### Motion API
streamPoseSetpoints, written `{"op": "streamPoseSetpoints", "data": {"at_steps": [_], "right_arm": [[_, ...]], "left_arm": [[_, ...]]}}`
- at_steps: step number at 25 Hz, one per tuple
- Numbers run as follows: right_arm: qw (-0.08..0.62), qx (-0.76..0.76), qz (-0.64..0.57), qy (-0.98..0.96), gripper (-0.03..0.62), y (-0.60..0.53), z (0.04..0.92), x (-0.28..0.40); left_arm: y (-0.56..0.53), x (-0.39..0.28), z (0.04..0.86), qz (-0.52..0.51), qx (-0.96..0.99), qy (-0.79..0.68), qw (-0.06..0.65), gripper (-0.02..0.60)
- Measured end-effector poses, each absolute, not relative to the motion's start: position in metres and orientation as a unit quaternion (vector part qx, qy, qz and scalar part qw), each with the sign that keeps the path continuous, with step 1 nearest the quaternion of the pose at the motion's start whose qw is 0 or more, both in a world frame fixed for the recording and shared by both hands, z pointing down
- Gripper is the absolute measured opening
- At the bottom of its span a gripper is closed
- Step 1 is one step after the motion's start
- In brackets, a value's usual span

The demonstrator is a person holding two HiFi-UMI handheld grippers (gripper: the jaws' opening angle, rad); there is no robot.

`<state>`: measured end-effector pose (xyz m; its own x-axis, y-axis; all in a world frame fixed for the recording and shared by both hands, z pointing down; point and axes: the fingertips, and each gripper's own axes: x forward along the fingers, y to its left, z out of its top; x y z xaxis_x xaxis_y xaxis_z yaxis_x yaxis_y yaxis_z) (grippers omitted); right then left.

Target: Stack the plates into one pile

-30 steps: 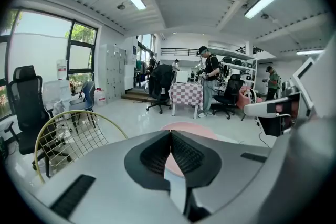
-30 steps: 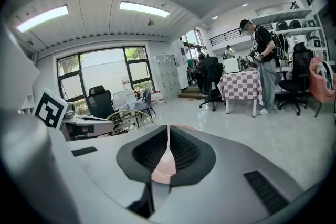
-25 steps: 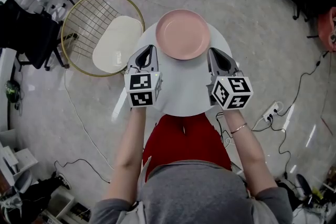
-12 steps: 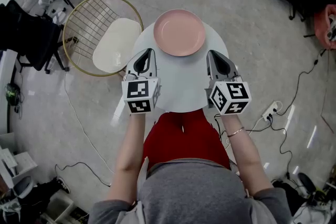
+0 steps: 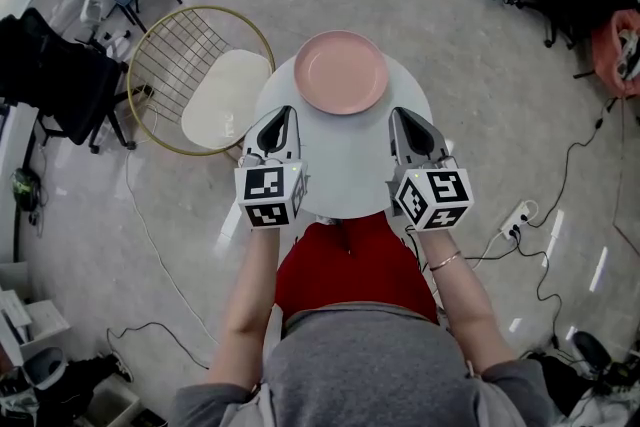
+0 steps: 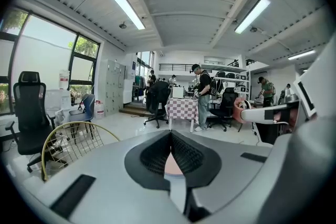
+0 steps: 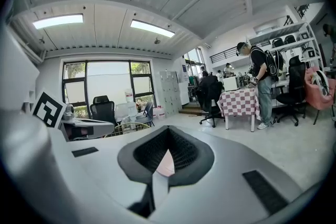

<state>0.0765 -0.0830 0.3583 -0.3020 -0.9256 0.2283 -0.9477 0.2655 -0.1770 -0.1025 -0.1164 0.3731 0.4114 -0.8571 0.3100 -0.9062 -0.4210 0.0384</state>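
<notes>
While flat, face-up on table [image 5: 345, 155], pink plate [image 5: 341, 72]; left tool [image 5: 282, 113], right tool [image 5: 403, 114] closed, empty.

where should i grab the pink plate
Probably the near rim of the pink plate, coming in low from the person's side. It lies flat on the table, so only its thin raised edge offers a bite. The shut right tongs must open first.
</notes>
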Motion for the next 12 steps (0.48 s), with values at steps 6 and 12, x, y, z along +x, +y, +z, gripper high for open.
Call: {"op": "streamPoseSetpoints", "data": {"at_steps": [6,12], "right_arm": [[0.030,0.586,0.136,-0.799,0.028,-0.0761,0.3533,0.0752],[0.023,0.583,0.130,-0.802,0.028,-0.0732,0.3480,0.0698]], "left_arm": [[-0.1102,-0.1025,0.3707,0.122,0.834,-0.530,0.095,0.017],[-0.1084,-0.1052,0.3661,0.119,0.835,-0.530,0.091,0.017]]}}
